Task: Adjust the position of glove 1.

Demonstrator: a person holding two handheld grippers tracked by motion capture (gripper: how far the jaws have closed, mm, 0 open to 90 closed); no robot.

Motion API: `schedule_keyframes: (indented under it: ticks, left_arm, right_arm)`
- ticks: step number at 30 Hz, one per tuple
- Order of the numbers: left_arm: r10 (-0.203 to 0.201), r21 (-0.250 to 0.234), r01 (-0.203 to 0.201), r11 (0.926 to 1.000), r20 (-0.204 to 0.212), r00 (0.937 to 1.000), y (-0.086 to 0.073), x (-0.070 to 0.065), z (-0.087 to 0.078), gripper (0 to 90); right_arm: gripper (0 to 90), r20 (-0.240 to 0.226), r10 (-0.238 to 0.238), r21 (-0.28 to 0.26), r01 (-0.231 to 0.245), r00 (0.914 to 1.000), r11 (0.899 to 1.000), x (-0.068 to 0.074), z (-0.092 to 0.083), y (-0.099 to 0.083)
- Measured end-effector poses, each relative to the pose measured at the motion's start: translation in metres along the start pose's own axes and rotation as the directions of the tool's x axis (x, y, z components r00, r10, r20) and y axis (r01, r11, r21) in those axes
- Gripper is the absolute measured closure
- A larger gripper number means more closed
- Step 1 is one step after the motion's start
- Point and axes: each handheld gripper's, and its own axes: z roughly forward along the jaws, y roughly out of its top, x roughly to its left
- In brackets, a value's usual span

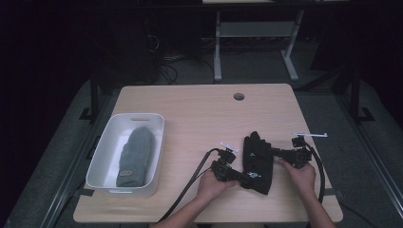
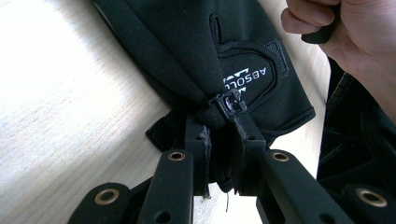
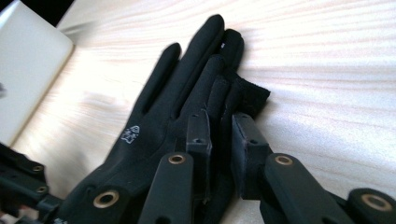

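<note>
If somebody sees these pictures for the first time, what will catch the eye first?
First the black glove lying on the near right part of the wooden table, with the left tool shut on its cuff and the right tool shut on its finger side. Then the white bin at the left, with a grey mitten inside.

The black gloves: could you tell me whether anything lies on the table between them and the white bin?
Nothing visible does. The black gloves lie held at both ends, by the left gripper and the right gripper, and only bare table separates them from the white bin, which already holds a grey mitten.
</note>
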Motion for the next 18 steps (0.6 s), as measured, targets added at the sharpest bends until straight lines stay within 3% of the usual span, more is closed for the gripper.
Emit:
schedule_keyframes:
  ticks: [13,18]
  left_arm:
    - [0.021,-0.013,-0.022,0.9997,-0.009,0.9997,-0.001,-0.003,-0.012,80.2]
    - [0.033,-0.025,-0.034,0.9991,-0.011,0.9994,-0.001,-0.004,-0.023,80.2]
  right_arm:
    - [79.6,-0.049,0.01,-0.023,-0.011,0.9987,1.0,0.009,-0.006,0.006]
    - [79.7,-0.062,-0.014,-0.029,0.012,0.998,0.999,0.019,-0.006,0.012]
